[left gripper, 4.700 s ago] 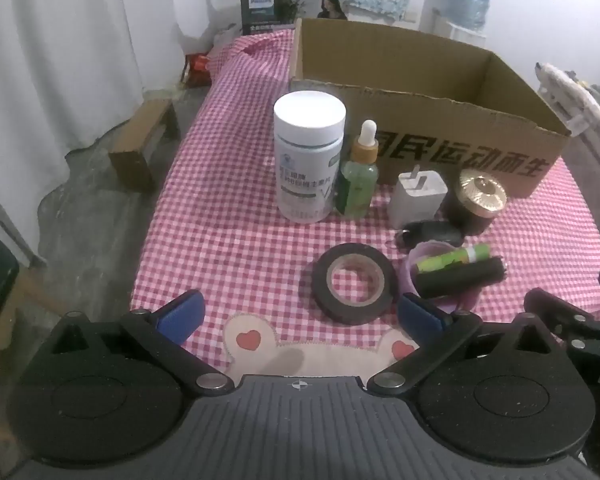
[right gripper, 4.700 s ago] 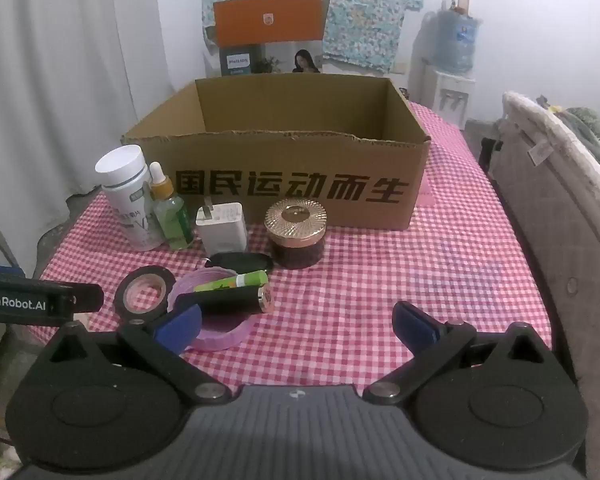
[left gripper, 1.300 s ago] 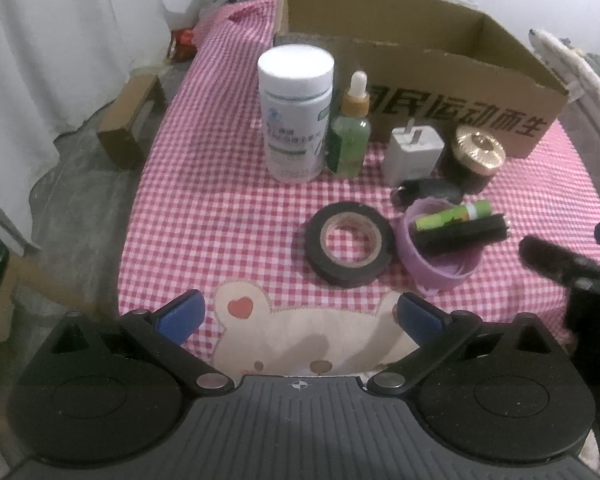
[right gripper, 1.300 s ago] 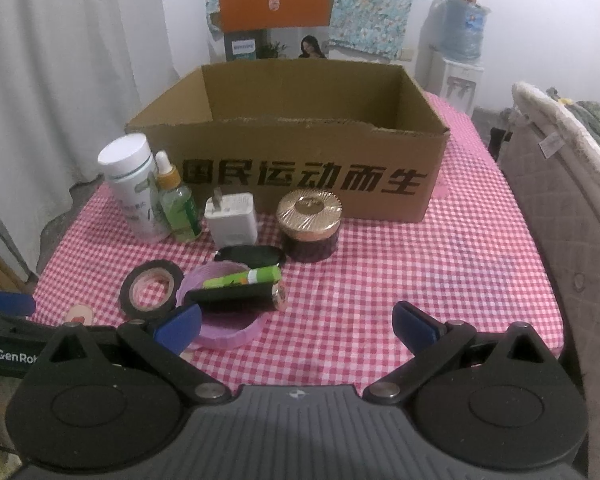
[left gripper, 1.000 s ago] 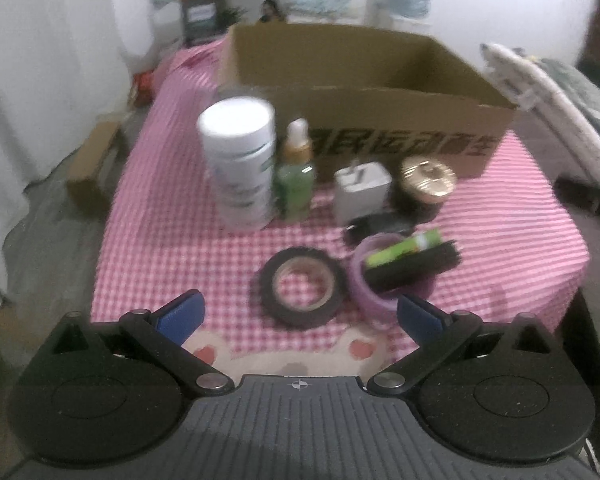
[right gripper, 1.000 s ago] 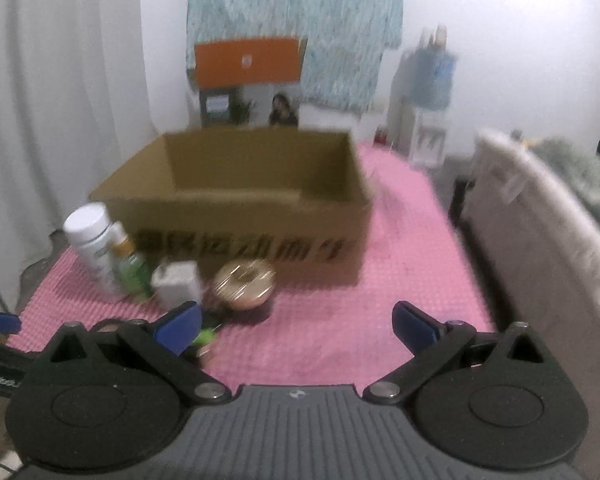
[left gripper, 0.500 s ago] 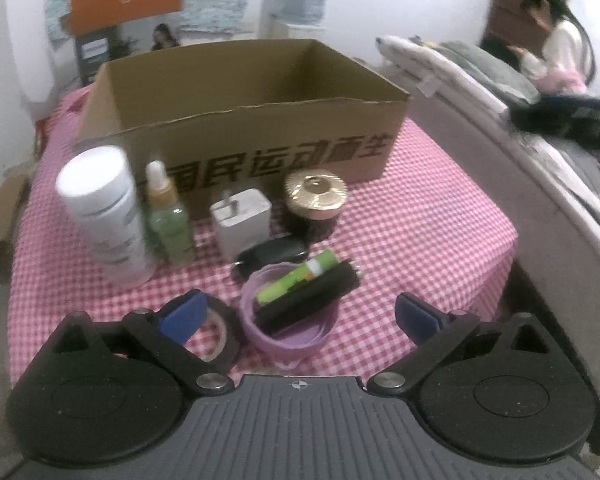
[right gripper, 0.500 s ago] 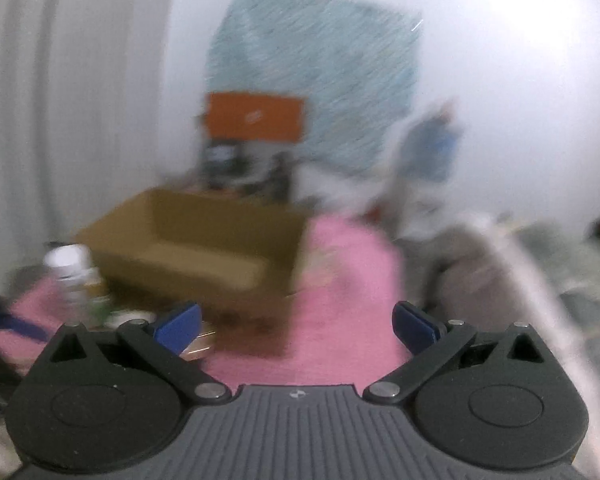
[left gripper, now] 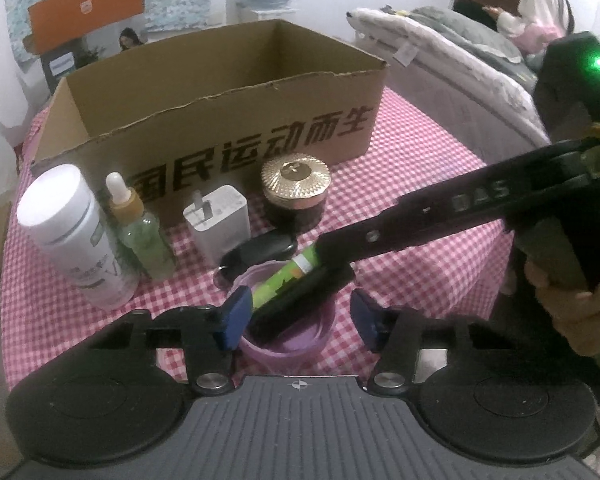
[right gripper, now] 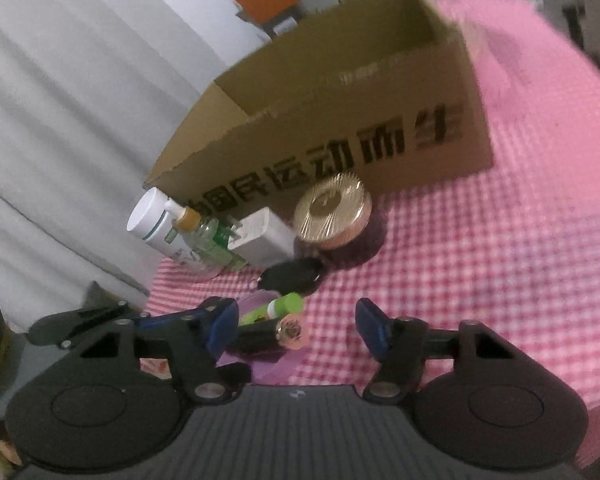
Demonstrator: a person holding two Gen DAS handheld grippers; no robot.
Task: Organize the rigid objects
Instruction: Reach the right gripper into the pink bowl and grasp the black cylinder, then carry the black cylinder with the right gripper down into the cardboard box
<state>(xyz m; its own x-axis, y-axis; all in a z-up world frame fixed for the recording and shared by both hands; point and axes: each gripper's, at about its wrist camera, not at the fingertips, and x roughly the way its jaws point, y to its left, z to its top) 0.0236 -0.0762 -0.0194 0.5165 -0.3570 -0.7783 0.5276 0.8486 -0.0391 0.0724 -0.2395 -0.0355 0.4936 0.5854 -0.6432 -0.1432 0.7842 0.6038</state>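
Note:
A purple bowl (left gripper: 300, 340) sits on the pink checked cloth and holds a green tube (left gripper: 284, 276) and a black cylinder (left gripper: 296, 300). My left gripper (left gripper: 296, 316) is open, its fingers on either side of the bowl. My right gripper (right gripper: 292, 326) is open, close over the same bowl; the green tube (right gripper: 286, 305) and the black cylinder's copper end (right gripper: 292, 332) lie between its fingers. In the left wrist view the right gripper's arm (left gripper: 440, 216) reaches in from the right over the bowl.
Behind the bowl stand a white bottle (left gripper: 72, 236), a green dropper bottle (left gripper: 140, 232), a white charger (left gripper: 218, 222), a gold-lidded jar (left gripper: 296, 192) and a black key fob (left gripper: 260, 250). An open cardboard box (left gripper: 228, 120) stands behind them. A bed (left gripper: 460, 64) is at the right.
Both grippers have moved in close to the purple bowl and narrowed their opening. The right gripper swung down from facing the wall and tilted. The black tape roll is out of view.

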